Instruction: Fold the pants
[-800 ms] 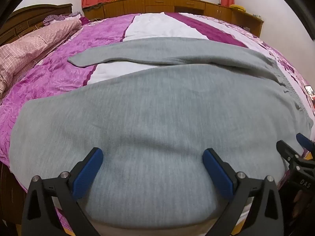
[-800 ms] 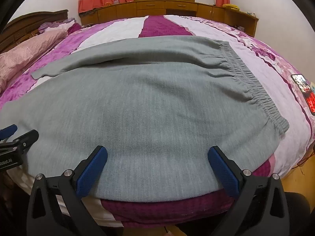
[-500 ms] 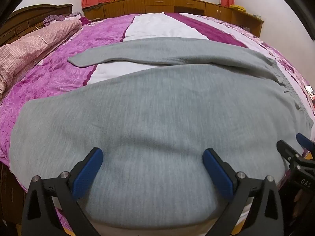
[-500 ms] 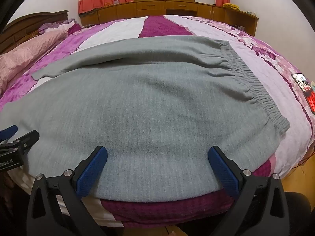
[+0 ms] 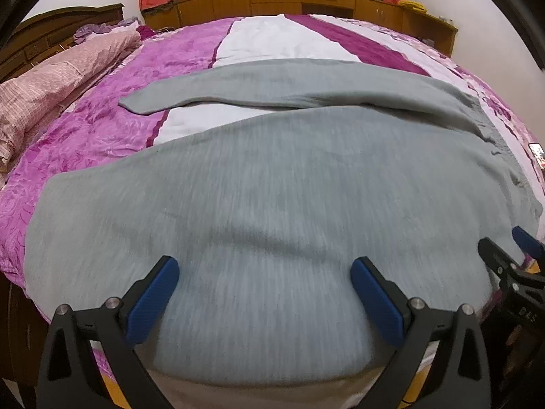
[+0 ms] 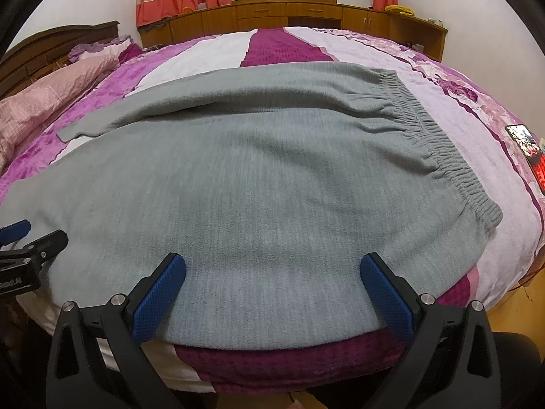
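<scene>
Grey pants point(image 5: 272, 184) lie spread flat across the bed, legs pointing left, the near leg along the front edge and the far leg point(image 5: 259, 85) behind it. The elastic waistband point(image 6: 439, 150) is at the right. My left gripper point(image 5: 264, 293) is open and empty, low over the near leg at the bed's front edge. My right gripper point(image 6: 272, 289) is open and empty over the hip area near the front edge. Each gripper shows at the side of the other's view: the right one point(image 5: 511, 255) and the left one point(image 6: 30, 238).
The bed has a purple, white and maroon striped cover point(image 5: 102, 129). Pink pillows point(image 5: 41, 92) lie at the left by the wooden headboard. A phone point(image 6: 523, 139) lies on the bed's right side. Wooden cabinets point(image 6: 289, 13) and curtains line the far wall.
Both grippers have lowered and moved slightly forward over the pants' near edge. A shallow crease now shows in the fabric ahead of the left gripper. Both stay open.
</scene>
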A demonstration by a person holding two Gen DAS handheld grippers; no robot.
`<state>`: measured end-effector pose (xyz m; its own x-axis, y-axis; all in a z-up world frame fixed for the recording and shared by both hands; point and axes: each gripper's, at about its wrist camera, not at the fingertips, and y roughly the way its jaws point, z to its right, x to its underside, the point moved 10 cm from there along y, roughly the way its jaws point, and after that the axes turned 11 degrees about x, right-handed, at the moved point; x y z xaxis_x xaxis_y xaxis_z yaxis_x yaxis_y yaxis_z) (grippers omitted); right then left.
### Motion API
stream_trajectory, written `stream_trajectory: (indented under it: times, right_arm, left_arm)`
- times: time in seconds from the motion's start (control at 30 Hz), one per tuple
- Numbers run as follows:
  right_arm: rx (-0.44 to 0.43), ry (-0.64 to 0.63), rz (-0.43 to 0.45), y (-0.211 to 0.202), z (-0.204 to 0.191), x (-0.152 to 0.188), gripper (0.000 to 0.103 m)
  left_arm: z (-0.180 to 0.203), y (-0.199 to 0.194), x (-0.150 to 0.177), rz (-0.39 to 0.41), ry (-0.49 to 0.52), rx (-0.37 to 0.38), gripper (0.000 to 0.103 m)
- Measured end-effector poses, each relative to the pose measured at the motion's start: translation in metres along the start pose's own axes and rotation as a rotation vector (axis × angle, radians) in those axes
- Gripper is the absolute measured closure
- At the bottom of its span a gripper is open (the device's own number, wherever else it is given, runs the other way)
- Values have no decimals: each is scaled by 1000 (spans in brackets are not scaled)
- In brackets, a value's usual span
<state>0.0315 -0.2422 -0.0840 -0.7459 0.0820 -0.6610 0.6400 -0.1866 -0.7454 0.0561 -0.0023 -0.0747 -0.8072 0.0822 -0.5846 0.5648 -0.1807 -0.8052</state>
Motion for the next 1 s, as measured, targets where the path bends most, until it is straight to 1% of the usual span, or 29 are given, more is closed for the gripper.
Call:
stream_trajectory:
  times: [0.2, 0.33, 0.4, 0.47, 0.57, 0.67, 0.77, 0.87, 1.0]
  right_arm:
    - [-10, 1, -3, -7, 2, -4, 4]
    - [-61, 26, -11, -18, 4, -11, 4]
    - [-67, 27, -2, -25, 6, -18, 4]
    - [-61, 17, 17, -34, 9, -27, 4]
    - [-76, 23, 39, -46, 15, -40, 4]
    - [-96, 48, 27, -50, 25, -53, 4]
    - [-94, 61, 13, -52, 37, -68, 4]
    - [-93, 71, 7, -53, 49, -83, 4]
    - [-89, 97, -11, -51, 67, -105, 4]
  left_arm:
    - [-1, -9, -3, -39, 1, 29, 0]
    - [2, -28, -16, -13, 30, 33, 0]
    - [5, -36, -24, -6, 44, 34, 0]
    - [7, -45, -37, 0, 60, 38, 0]
    - [12, -54, -57, 12, 70, 51, 0]
    - [19, -57, -74, 5, 90, 71, 0]
    - [26, -58, -94, -7, 117, 87, 0]
    - [33, -59, -117, -18, 111, 123, 0]
    - [44, -65, -148, -1, 119, 162, 0]
